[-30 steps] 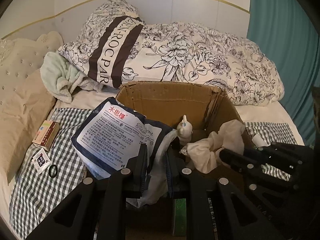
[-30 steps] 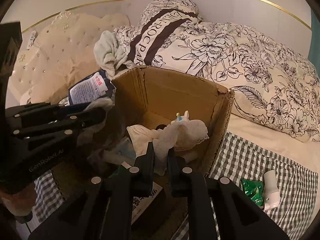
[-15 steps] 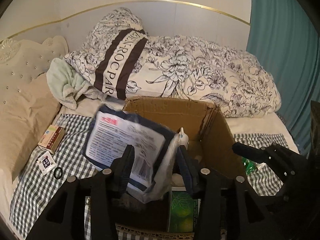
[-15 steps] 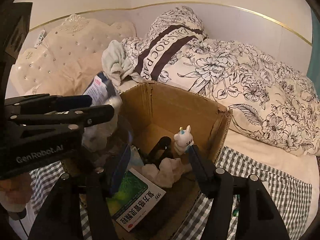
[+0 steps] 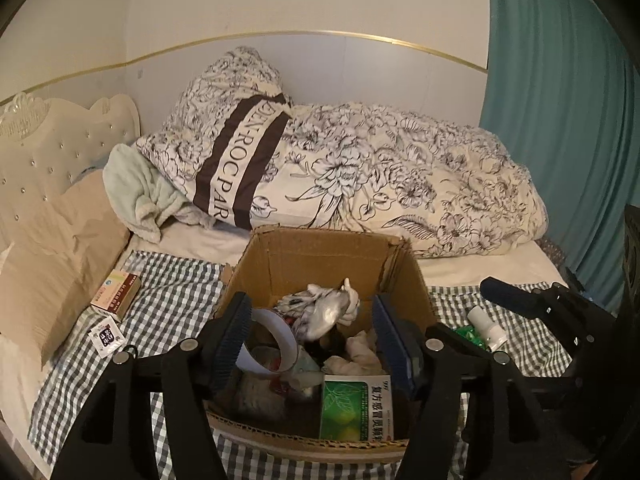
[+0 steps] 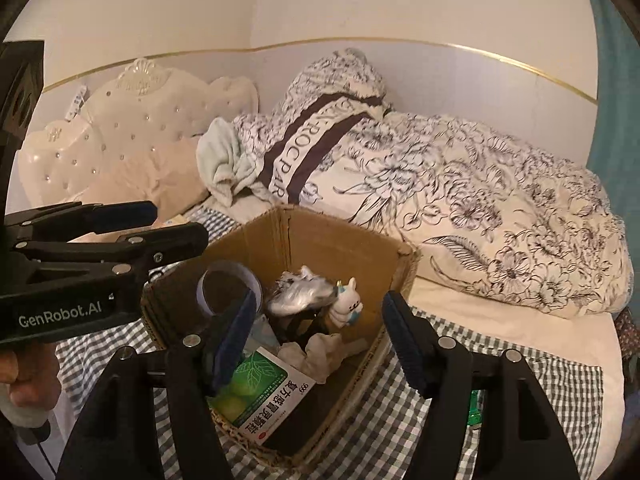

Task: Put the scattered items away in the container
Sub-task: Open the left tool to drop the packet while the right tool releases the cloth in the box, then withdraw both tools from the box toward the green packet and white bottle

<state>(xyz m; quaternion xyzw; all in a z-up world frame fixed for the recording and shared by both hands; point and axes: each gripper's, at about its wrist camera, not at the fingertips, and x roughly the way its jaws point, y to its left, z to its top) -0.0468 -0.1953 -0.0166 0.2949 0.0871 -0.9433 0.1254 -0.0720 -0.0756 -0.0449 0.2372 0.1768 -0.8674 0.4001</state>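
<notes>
A cardboard box [image 5: 320, 252] [image 6: 340, 240] stands on the checked cloth on the bed. In it lie a green medicine box [image 5: 356, 408] [image 6: 260, 392], a tape roll [image 5: 276, 340] [image 6: 224, 280], a crumpled blue-white packet [image 5: 320, 308] [image 6: 300, 296], a white figurine [image 6: 348, 304] and a beige cloth [image 5: 360, 352] [image 6: 320, 352]. My left gripper [image 5: 312, 340] is open and empty above the box. My right gripper [image 6: 320, 336] is open and empty above it too.
On the cloth left of the box lie a small brown-white carton [image 5: 116, 294], a sachet [image 5: 106, 336] and a black ring [image 5: 130, 350]. On the right lie a white bottle [image 5: 486, 322] and a green packet [image 5: 470, 334]. A floral duvet [image 5: 380, 176] is behind.
Both grippers opened and pulled back up. The blue-white packet left my left gripper and the beige cloth left my right gripper; both now lie in the box.
</notes>
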